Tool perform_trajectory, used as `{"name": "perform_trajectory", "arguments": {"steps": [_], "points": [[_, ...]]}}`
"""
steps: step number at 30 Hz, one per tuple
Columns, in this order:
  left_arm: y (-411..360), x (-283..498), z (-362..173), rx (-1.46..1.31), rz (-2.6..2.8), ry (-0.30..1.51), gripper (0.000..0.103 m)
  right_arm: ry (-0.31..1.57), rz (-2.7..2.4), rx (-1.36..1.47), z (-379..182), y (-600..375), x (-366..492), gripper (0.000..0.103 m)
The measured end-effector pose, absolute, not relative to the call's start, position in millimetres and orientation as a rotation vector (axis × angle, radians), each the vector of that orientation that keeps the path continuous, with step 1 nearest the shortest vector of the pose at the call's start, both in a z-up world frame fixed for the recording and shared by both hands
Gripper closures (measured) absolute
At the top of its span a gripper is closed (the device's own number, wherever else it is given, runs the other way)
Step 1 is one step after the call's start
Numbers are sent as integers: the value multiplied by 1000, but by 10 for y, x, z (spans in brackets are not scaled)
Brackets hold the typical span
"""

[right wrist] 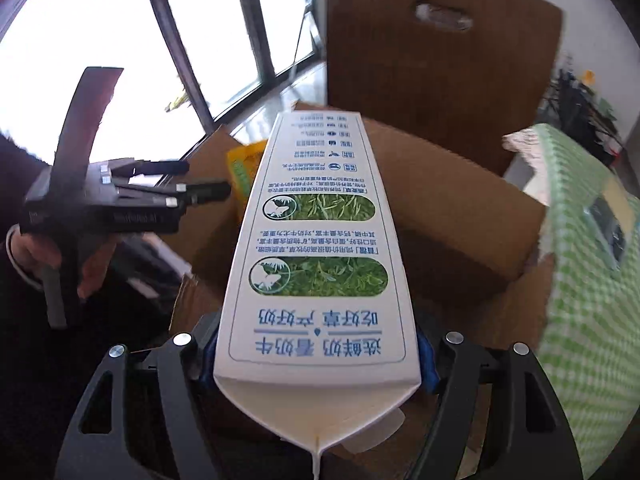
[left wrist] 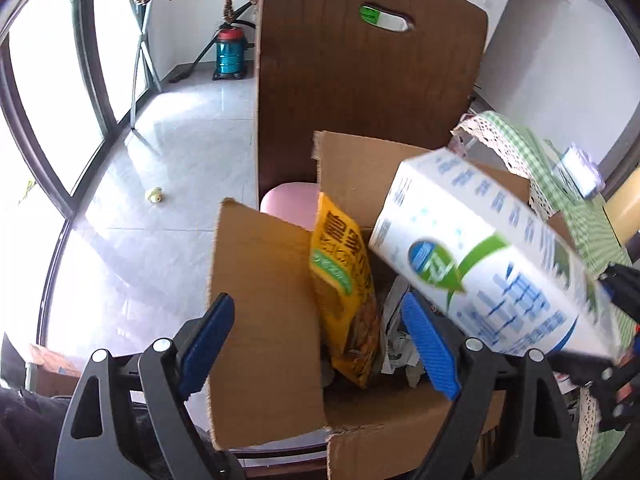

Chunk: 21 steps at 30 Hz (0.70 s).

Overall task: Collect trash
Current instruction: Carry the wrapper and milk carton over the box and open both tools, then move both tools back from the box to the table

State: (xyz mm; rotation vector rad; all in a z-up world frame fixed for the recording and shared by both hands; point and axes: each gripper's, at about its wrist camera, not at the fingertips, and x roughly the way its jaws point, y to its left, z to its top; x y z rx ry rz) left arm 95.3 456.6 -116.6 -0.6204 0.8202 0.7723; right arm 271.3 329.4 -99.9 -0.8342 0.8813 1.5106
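A white milk carton point(right wrist: 316, 264) with blue and green print is clamped near its gabled top by my right gripper point(right wrist: 318, 356). It points out over an open cardboard box point(right wrist: 460, 216). The carton also shows in the left wrist view point(left wrist: 492, 260), tilted above the box point(left wrist: 264, 292), with the right gripper point(left wrist: 612, 364) at the far right. Inside the box lie a yellow snack bag point(left wrist: 344, 300) and crumpled paper point(left wrist: 396, 328). My left gripper point(left wrist: 320, 344) is open and empty just above the box's near side, straddling its left flap. It shows at left in the right wrist view point(right wrist: 160, 192).
A brown chair back point(left wrist: 360, 80) stands behind the box, with a pink seat point(left wrist: 290, 202). A table with a green checked cloth point(left wrist: 580, 208) is to the right. A tiled floor point(left wrist: 180, 160), a vacuum cleaner point(left wrist: 230, 54) and big windows lie to the left.
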Motion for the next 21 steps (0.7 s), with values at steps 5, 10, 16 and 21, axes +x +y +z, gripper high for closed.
{"name": "perform_trajectory", "arguments": {"steps": [5,10,16,21], "points": [[4587,844,-1068,-627,786,795,20,734,1272,-1107,-1268,3498,2815,15],[4546,873,-1090,-617,746,793,20,570,1045,-982,-866,3475,3119,14],[4341,1016,-993,-577,690,778,20,643,1069,-736,-488,3137,3296,14],[4167,1055,-807,-544,671,756,20,780,1107,-622,-511,2949,3205,14]]}}
